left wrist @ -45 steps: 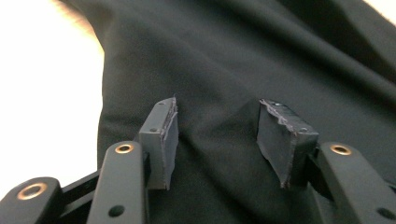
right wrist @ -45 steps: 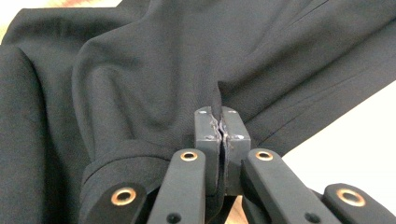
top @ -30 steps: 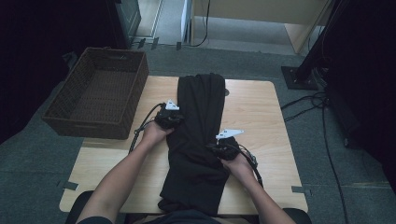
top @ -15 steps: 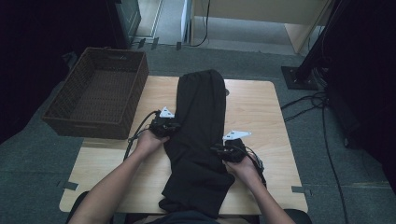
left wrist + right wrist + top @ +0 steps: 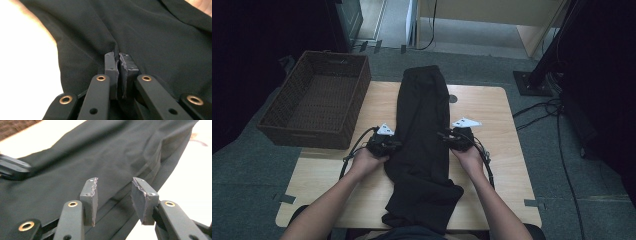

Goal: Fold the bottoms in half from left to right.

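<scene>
A long black garment lies lengthwise down the middle of the wooden table, and its near end hangs over the front edge. At its left edge my left gripper is shut on a pinch of the cloth, which bunches up between the closed pads. My right gripper is at the garment's right edge. Its jaws have just been opening and now stand apart. The layered hem of the cloth lies beyond the gap, and neither pad presses on it.
A dark wicker basket stands empty at the table's left, partly over the edge. A small dark round mark is on the tabletop right of the garment. Cables and a stand base lie on the floor at the right.
My right gripper let go of the cloth, opened, and moved farther up the table along the garment's right edge. My left gripper drew nearer the person and leftward, still holding the cloth.
</scene>
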`<state>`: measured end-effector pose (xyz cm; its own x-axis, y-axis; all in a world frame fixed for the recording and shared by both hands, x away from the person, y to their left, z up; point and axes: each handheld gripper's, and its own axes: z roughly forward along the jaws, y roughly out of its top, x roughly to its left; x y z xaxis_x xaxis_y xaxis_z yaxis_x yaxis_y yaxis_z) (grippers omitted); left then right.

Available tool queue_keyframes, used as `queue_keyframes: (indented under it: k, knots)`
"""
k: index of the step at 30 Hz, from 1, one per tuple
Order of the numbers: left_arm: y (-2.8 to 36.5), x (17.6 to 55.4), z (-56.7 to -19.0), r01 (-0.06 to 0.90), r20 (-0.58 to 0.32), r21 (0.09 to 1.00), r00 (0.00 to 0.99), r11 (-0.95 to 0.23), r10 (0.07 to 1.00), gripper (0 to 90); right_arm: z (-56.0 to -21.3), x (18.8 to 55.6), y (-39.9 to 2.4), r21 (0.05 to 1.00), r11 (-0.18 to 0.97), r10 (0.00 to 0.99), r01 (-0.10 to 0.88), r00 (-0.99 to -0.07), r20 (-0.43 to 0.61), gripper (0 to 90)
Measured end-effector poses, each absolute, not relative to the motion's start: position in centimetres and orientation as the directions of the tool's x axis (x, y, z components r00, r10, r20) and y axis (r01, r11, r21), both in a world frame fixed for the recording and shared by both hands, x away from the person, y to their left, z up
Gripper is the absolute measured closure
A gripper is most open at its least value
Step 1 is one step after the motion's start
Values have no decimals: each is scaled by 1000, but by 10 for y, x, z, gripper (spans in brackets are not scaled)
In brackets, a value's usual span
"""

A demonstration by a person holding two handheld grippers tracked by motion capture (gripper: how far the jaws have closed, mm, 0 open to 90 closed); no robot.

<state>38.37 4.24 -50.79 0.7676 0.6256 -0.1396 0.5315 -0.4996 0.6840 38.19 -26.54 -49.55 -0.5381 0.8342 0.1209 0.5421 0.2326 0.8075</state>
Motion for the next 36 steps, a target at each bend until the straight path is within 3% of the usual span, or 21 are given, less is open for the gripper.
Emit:
queue_keyframes:
  k: [5, 8, 15, 20, 26, 36]
  knots:
    - [43, 380, -507, 536, -156, 673, 776, -509, 611, 838, -508, 397, -262, 785, 266, 845, 560, -527, 90, 591]
    - [42, 384, -502, 523, -158, 698, 778, -489, 608, 675, -514, 403, -261, 777, 263, 854, 572, -513, 89, 602]
    - [40, 411, -484, 505, -146, 750, 757, -428, 637, 575, -521, 406, -256, 772, 305, 854, 558, -519, 37, 688]
    - [32, 437, -485, 505, -133, 756, 741, -416, 658, 584, -522, 407, -257, 776, 304, 857, 552, -515, 31, 746]
    - [22, 453, -502, 498, -75, 730, 740, -469, 668, 670, -522, 408, -260, 776, 297, 858, 557, -512, 39, 859]
    - [22, 437, -512, 515, -95, 713, 744, -476, 662, 690, -519, 395, -267, 756, 295, 849, 584, -523, 72, 873]
